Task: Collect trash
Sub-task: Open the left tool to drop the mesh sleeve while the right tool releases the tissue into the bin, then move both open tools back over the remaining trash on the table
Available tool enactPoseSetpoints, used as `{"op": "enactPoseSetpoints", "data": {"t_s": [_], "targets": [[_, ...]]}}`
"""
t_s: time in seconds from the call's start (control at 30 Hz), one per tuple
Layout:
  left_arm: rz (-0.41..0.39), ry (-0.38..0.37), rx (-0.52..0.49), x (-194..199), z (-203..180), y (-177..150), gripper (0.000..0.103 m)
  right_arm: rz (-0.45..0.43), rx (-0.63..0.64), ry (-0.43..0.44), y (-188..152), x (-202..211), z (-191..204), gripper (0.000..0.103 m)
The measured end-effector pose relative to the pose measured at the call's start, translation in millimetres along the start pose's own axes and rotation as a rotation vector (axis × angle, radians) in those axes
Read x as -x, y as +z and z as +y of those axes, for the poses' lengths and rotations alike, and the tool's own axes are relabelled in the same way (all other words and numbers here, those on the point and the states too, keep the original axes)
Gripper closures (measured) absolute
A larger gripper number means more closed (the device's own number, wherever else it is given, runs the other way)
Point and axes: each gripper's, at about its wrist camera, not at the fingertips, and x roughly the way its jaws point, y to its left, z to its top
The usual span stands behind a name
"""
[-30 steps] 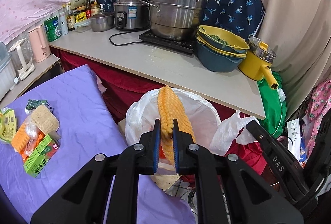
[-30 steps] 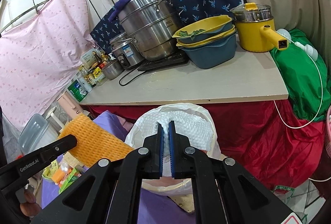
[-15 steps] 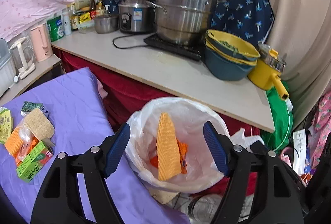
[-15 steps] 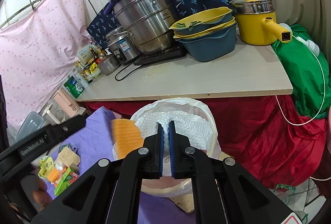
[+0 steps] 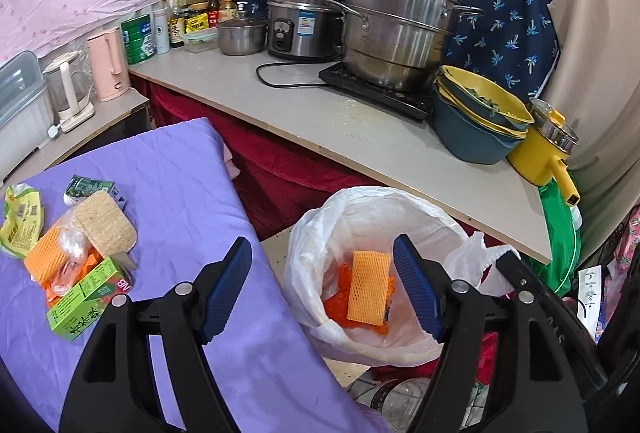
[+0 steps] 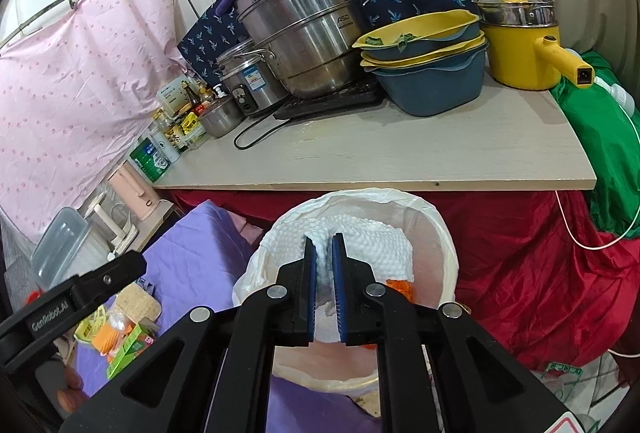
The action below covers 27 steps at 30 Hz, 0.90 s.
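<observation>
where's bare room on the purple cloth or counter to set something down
Free: the purple cloth from the trash pile to its bin-side edge, and the counter front strip before the induction hob. Crowded: the counter's back row of pots and bottles, and the basins at its right end.

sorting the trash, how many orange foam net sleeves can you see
2: one orange foam net sleeve lies in the lined trash bin; another is in the pile on the purple cloth. More may be hidden.

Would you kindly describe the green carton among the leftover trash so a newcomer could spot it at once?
Start at the purple cloth beside the white-lined trash bin. A small heap of litter lies at the cloth's left edge, and the green carton lies at its near end, below the tan sponge. It is the only boxy, printed green piece there, with a pink end panel.
</observation>
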Motion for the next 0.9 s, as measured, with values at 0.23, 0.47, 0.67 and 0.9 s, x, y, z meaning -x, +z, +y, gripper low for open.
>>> {"op": "enactPoseSetpoints", "data": {"t_s": [0.23,0.47,0.67,0.9], "targets": [[0.007,0.009,0.016,3,12,-6,0.033,-0.002,-0.004,-0.006,3,-8,8,0.063],[0.003,0.012,0.030,10,20,-8,0.033,-0.004,0.007,-0.005,0,-5,15,0.061],[-0.007,0.017,0.038,20,26,-10,0.033,-0.017,0.023,0.007,-2,10,26,0.060],[-0.025,0.030,0.050,37,38,-16,0.033,-0.036,0.032,0.030,-7,29,44,0.054]]}}
